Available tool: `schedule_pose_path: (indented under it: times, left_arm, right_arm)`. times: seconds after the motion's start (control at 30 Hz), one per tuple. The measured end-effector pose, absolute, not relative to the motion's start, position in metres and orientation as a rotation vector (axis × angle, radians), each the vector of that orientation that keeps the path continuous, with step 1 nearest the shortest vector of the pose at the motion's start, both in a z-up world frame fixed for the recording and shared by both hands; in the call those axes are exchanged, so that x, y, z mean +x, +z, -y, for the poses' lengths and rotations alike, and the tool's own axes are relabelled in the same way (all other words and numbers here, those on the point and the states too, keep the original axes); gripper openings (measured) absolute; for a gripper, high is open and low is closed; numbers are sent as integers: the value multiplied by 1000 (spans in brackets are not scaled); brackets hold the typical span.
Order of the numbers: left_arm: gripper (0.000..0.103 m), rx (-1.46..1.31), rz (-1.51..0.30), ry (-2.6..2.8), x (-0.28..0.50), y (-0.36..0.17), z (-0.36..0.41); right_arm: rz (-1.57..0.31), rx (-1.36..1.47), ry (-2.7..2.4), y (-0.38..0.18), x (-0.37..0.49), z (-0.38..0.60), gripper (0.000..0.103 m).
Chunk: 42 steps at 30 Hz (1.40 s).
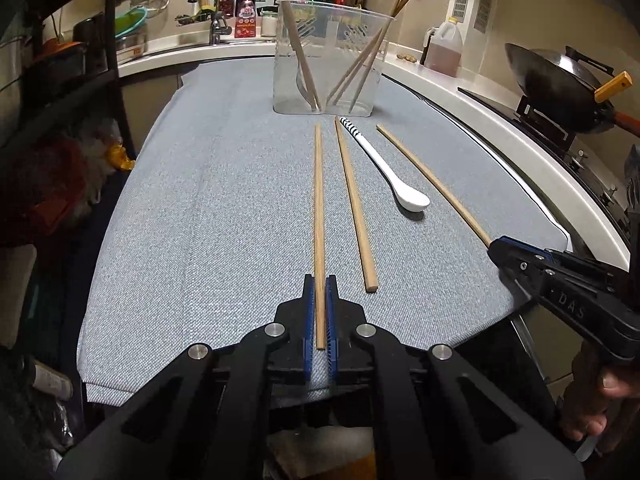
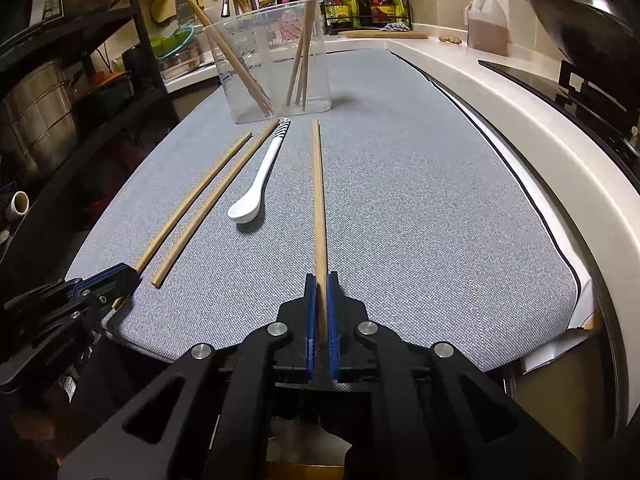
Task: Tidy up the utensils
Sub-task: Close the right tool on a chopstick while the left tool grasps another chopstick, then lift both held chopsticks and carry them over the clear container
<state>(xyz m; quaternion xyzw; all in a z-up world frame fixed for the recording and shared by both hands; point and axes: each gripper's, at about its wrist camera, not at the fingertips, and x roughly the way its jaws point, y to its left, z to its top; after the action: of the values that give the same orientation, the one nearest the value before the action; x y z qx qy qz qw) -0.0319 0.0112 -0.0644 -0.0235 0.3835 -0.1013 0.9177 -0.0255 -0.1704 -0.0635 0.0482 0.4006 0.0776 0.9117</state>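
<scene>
Chopsticks: three loose on the grey mat [image 1: 200, 208], more standing in the clear cup [image 1: 328, 60] at the mat's far end

Left chopstick [image 1: 319, 216]: lies flat, pointing at the cup; near end sits between the blue pads [image 1: 308, 320] of the left gripper [image 1: 320, 284]. Jaws closed to a narrow slot around the stick; in the right wrist view the same gripper [image 2: 128, 274] appears at the left edge with the stick's end poking out behind it. Pads look to be touching the wood, though a thin gap on each side cannot be excluded

Middle chopstick [image 1: 354, 204]: free on the mat, just right of the left one, angled slightly away from it, no gripper on it

Spoon [image 1: 390, 170]: white, striped handle end nearest the cup, bowl toward the camera; lies between the middle chopstick and the right chopstick, touching neither

Right chopstick [image 2: 319, 200]: flat on the mat, pointing at the cup; near end between the pads of the right gripper [image 2: 322, 284]. Jaws drawn in tight on the wood, stick tilted slightly in the slot. Left wrist view shows that gripper [image 1: 496, 246] at the stick's near end, a hand [image 1: 600, 408] on its grip

Cup contents: several chopsticks leaning against both side walls. A fork-like shape shows through the wall in the left wrist view; too faint to confirm

Mat covers a white counter [image 2: 500, 92]; wok [image 1: 560, 80] and oil jug [image 1: 444, 48] on the right side, well apart from the utensils
</scene>
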Motion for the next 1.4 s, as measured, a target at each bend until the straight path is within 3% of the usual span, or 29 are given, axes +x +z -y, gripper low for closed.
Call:
schedule_pose_path:
  times: [0.63,1.4]
  left_arm:
    - [5,-26,-807,-205,-17,-61,2]
    - [5,-41,-645,-229,-50,-1,-11]
  right_arm:
    - [-818,88,162,-60,-21,167,5]
    - [-644,71,149,18,-52,174,5]
